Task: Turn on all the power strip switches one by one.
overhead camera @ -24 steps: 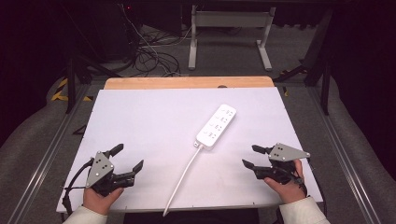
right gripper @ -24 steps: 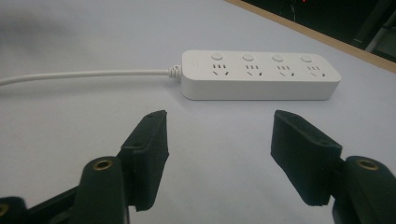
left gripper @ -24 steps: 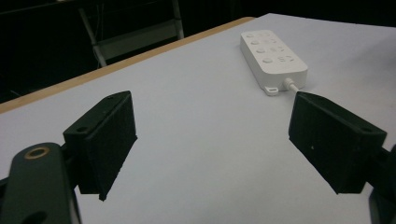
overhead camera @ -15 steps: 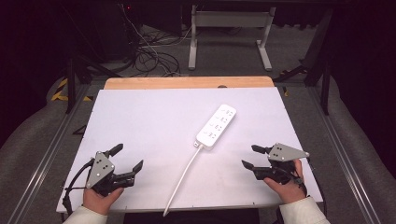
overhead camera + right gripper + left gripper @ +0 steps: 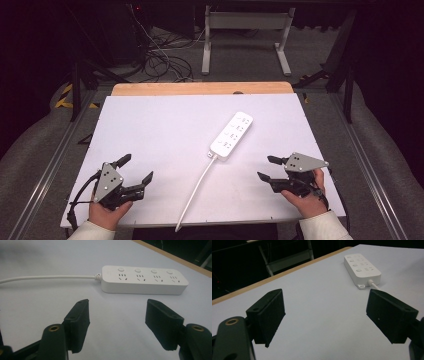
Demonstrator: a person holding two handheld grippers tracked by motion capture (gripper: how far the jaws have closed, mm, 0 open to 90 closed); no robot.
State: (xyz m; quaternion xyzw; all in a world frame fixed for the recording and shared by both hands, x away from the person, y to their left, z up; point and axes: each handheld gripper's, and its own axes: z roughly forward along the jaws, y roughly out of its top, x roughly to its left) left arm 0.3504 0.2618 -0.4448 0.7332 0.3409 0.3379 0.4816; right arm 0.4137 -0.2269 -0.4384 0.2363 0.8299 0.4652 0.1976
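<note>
Power strip (image 5: 231,136) mid-table; right-tongs view (image 5: 117,322) reveals four sockets, possibly switches; both tongs (image 5: 135,170) released, empty.

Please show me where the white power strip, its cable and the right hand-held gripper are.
white power strip (image 5: 231,136): high view, middle of its top face.
cable (image 5: 196,186): high view, midway along the white cord.
right hand-held gripper (image 5: 266,168): high view, midway between its two fingertips, jaws apart with nothing between.
</note>
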